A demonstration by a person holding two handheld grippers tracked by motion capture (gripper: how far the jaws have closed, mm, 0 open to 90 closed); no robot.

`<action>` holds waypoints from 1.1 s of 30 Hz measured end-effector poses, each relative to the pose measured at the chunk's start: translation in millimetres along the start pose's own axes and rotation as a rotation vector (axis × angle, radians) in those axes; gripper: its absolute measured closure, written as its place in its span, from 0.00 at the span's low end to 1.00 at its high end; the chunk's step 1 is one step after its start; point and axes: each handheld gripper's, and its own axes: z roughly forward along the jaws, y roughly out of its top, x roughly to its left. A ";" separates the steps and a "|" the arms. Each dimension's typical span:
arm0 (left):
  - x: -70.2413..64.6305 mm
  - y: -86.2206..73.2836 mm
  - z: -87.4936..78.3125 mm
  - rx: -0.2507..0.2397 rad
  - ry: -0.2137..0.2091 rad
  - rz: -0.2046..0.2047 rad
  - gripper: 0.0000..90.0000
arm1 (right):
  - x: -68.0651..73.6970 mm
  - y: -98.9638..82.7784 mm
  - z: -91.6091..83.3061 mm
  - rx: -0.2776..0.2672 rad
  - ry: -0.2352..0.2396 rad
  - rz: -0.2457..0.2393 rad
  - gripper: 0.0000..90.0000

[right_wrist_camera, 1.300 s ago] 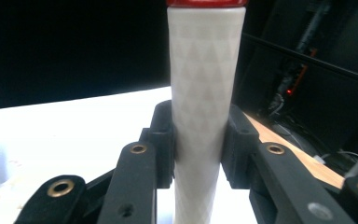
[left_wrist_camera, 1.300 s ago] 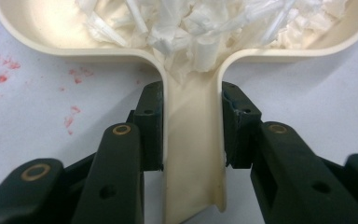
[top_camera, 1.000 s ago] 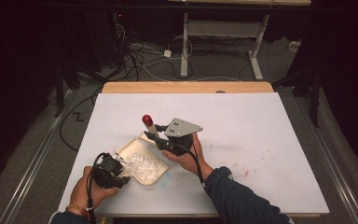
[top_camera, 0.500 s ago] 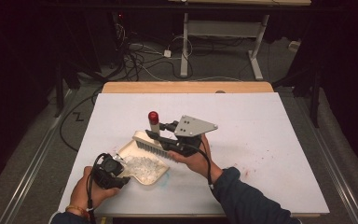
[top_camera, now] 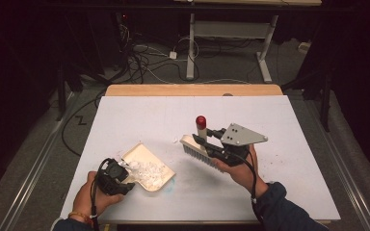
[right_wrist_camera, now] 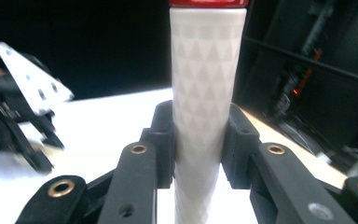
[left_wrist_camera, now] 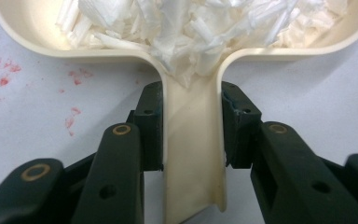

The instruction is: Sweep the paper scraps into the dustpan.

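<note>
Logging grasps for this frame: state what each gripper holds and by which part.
Left gripper clamps the cream dustpan by its handle. Right gripper clamps the brush by its white handle, below the red cap.

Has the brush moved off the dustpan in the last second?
Yes. The brush, clamped in the right gripper, has lifted and shifted to the person's right, away from the dustpan, which the left gripper holds in place.

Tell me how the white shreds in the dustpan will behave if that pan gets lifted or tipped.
The white shreds look like thin torn paper, so probably very light and floppy; a quick lift or draught could scatter them. They are heaped loosely in the dustpan, some lying in the handle channel between the left gripper jaws, so tipping toward the handle would likely spill them there. They seem unlikely to roll.
</note>
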 end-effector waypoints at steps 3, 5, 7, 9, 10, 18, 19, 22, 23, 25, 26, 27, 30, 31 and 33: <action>-0.4 0.5 -0.1 0.004 0.003 0.001 0.70 | 0.6 -5.7 1.2 0.011 -0.004 0.008 0.78; -0.8 1.1 -0.2 0.008 0.005 0.002 0.70 | 2.8 -9.7 4.1 0.019 -0.007 0.011 0.78; -1.1 1.7 0.1 0.009 0.006 0.002 0.70 | 7.6 -12.6 9.1 0.030 -0.007 0.006 0.78; -0.9 2.0 0.1 0.010 0.005 0.003 0.70 | 12.1 -14.4 14.8 0.033 0.003 0.011 0.78; -0.8 2.1 0.1 0.010 0.004 0.003 0.70 | 14.6 -14.8 18.0 0.032 0.011 0.016 0.78; -2.0 1.8 -1.6 0.001 0.002 -0.011 0.70 | 44.4 -4.0 45.3 0.031 0.119 -0.016 0.78; -2.0 1.9 -2.1 -0.001 0.002 -0.013 0.70 | 47.3 -1.7 47.3 0.027 0.142 -0.006 0.78; -2.5 1.8 -4.6 -0.002 0.003 -0.013 0.70 | 53.9 4.1 50.5 -0.003 0.189 0.001 0.78; -3.1 1.6 -5.8 -0.001 0.005 -0.014 0.70 | 55.5 6.0 50.4 -0.011 0.199 -0.004 0.78; -3.7 0.7 -8.1 0.003 0.004 -0.015 0.70 | 57.3 9.2 48.5 -0.019 0.208 -0.006 0.78; -3.8 0.4 -8.9 0.007 0.003 -0.015 0.70 | 57.1 10.4 46.6 -0.021 0.202 -0.008 0.78; -3.7 0.1 -9.3 0.009 0.000 -0.018 0.70 | 55.9 11.4 44.8 -0.024 0.195 -0.012 0.78; -4.1 0.0 -10.0 0.009 0.002 -0.016 0.70 | 49.1 13.8 38.3 -0.039 0.172 0.002 0.78; -4.3 0.1 -9.9 0.011 0.003 -0.016 0.70 | 45.1 14.9 34.6 -0.049 0.166 0.014 0.78; -4.2 0.5 -9.7 0.014 0.002 -0.016 0.70 | 38.3 17.1 28.3 -0.061 0.147 0.023 0.78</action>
